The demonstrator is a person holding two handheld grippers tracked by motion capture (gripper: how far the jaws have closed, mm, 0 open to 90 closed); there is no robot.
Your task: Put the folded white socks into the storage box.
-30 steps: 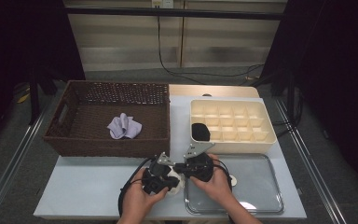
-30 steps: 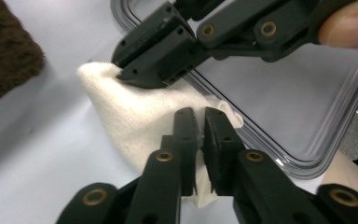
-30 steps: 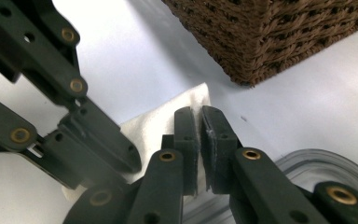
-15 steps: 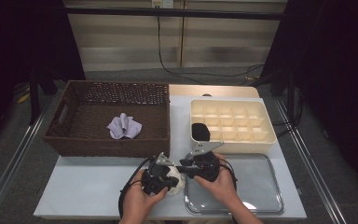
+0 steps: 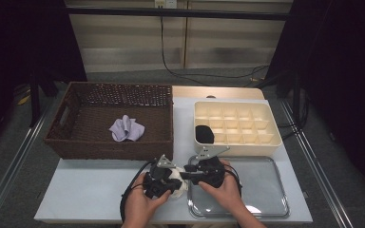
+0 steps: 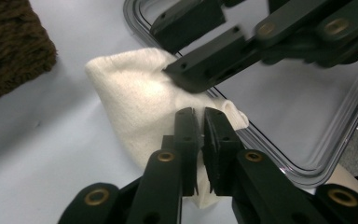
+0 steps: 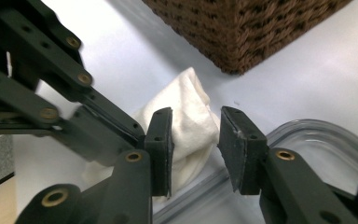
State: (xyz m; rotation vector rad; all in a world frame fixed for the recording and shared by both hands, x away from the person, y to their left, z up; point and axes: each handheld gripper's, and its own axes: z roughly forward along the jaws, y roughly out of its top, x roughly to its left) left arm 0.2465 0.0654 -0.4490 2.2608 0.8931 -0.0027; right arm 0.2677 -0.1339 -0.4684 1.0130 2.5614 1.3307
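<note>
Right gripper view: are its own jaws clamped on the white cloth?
No: the right gripper has its jaws apart, a clear gap on either side of the white cloth beyond them.

Basket (image 5: 66, 142): on the surface (image 5: 85, 199), far left.
Small cloth (image 5: 126, 128): inside the basket.
Box with little compartments (image 5: 271, 135): right of the basket.
Tray (image 5: 271, 204): in front of that box.
Sock (image 6: 135, 107): on the surface, touching the tray's left edge, in front of the basket.
</note>
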